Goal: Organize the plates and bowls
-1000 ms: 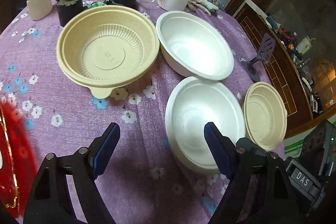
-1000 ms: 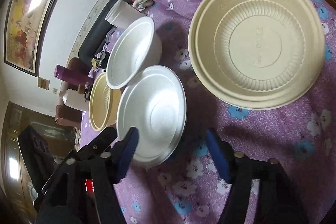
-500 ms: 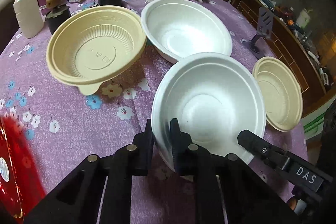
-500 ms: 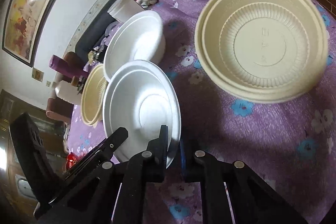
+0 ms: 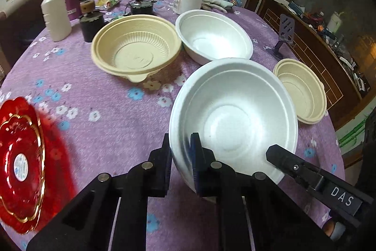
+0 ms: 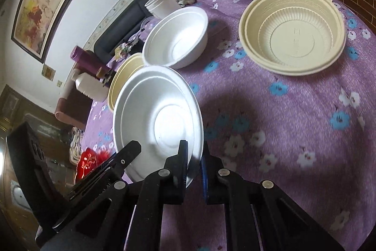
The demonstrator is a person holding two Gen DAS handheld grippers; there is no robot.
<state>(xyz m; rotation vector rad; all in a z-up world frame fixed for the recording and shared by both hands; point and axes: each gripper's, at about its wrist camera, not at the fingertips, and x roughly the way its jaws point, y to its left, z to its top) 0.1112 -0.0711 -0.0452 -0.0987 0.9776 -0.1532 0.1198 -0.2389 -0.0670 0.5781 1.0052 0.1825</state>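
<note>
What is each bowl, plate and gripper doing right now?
Near white foam bowl: gripped at its rim by both grippers.
Far white foam bowl: upright, empty.
Big beige plastic bowl: upright, empty.
Small beige plastic bowl: upright, empty.
Red gold-trimmed plate: lying flat.
Left gripper: shut.
Right gripper: shut.

White foam bowls [image 5: 235, 114], beige ribbed bowls [image 5: 136, 51], a purple tablecloth [image 5: 105, 109] strewn with blue-and-white flowers, a gold-trimmed red plate [image 5: 21, 164].

White bowl [image 5: 235, 114] matt, perhaps foam; tablecloth [image 5: 98, 133] fuzzy cloth
</note>
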